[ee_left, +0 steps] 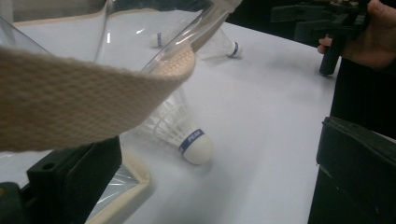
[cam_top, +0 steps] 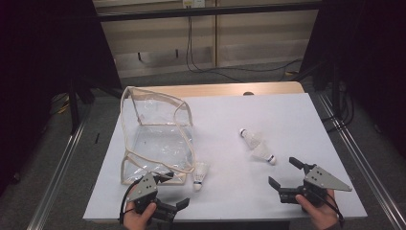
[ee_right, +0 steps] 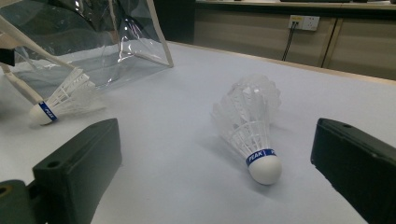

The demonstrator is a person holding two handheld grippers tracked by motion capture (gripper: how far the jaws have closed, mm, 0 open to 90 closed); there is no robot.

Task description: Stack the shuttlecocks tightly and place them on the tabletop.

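white shuttlecock (ee_right: 250, 128) flat, cork toward right gripper (ee_right: 210, 186)

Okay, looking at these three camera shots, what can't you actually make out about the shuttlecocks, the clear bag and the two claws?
- Bag contents: high view, glare on the clear plastic hides whether anything lies inside.
- Far shuttlecock: right claw view, the near shuttlecock covers it.
- Shuttlecock by the bag: left claw view, the bag's woven strap hides its feather tips.
- Left claw: whether its jaw touches the bag rim, too small in the high view.
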